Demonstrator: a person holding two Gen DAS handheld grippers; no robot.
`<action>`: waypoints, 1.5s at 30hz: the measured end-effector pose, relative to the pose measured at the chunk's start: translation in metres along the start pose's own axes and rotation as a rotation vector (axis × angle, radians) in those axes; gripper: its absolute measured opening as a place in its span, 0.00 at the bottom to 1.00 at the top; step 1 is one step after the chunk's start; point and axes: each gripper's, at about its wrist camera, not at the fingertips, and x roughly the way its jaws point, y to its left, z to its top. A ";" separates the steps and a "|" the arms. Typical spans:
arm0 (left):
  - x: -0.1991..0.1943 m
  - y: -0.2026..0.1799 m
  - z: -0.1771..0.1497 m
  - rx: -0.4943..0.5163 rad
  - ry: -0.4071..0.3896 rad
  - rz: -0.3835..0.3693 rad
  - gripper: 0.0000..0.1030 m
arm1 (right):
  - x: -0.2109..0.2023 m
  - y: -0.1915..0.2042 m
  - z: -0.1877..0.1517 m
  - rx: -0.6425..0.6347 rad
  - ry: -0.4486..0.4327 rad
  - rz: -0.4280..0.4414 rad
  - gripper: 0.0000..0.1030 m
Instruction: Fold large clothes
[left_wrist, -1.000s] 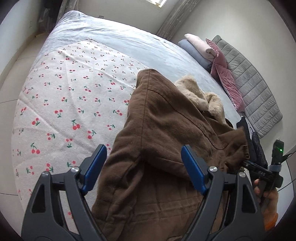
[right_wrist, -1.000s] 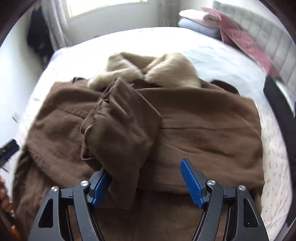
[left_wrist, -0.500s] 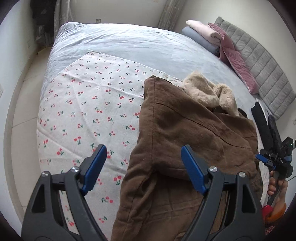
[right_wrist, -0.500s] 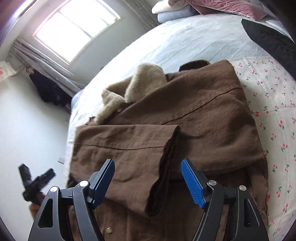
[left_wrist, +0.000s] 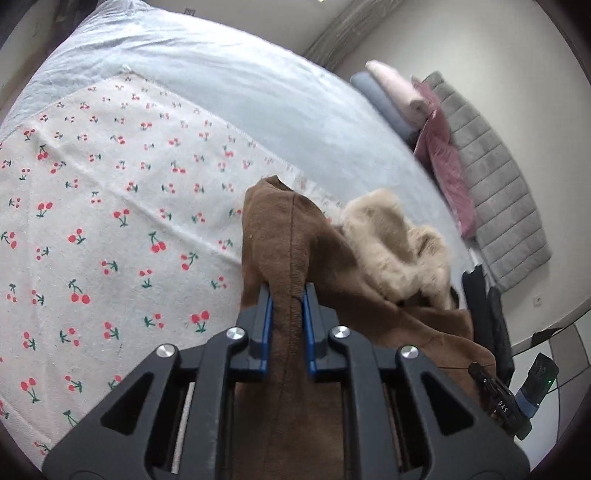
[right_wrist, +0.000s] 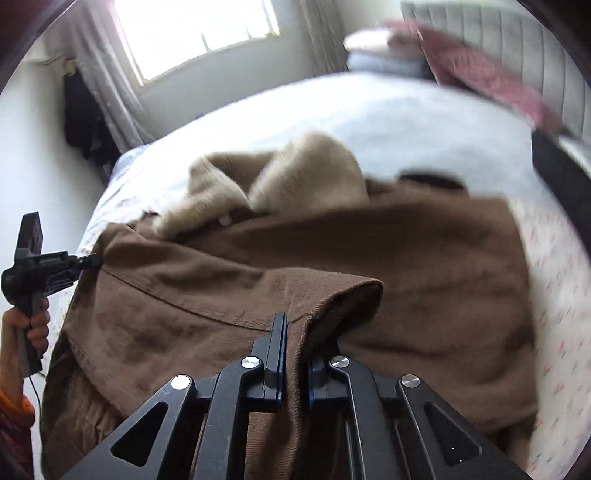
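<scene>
The left gripper (left_wrist: 288, 295) was closing, pinching a seam of the brown fur-collared coat (left_wrist: 295, 236). The right gripper (right_wrist: 293, 332) was clamped on its cuff (right_wrist: 332, 295), near the bed's (left_wrist: 258, 92) edge.

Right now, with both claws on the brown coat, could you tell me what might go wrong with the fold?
1. The left claw, closing, pinches only a narrow ridge of the coat; heavy cloth might slip out.
2. The right claw grips near the sleeve cuff, so the sleeve may unfold.
3. The fur collar lies bunched and could make the fold lumpy.

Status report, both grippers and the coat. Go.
Left gripper closing on brown coat fold. Right gripper shut on sleeve cuff. Nothing in the way.
</scene>
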 end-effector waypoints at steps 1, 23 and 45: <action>-0.008 0.003 -0.001 -0.004 -0.049 -0.017 0.15 | -0.007 0.004 0.006 -0.022 -0.042 -0.010 0.07; 0.036 -0.032 -0.055 0.348 0.030 0.191 0.32 | 0.048 0.043 -0.012 -0.117 0.073 -0.077 0.39; -0.180 -0.060 -0.140 0.327 0.019 0.182 0.91 | -0.221 -0.050 -0.110 0.023 -0.041 -0.008 0.79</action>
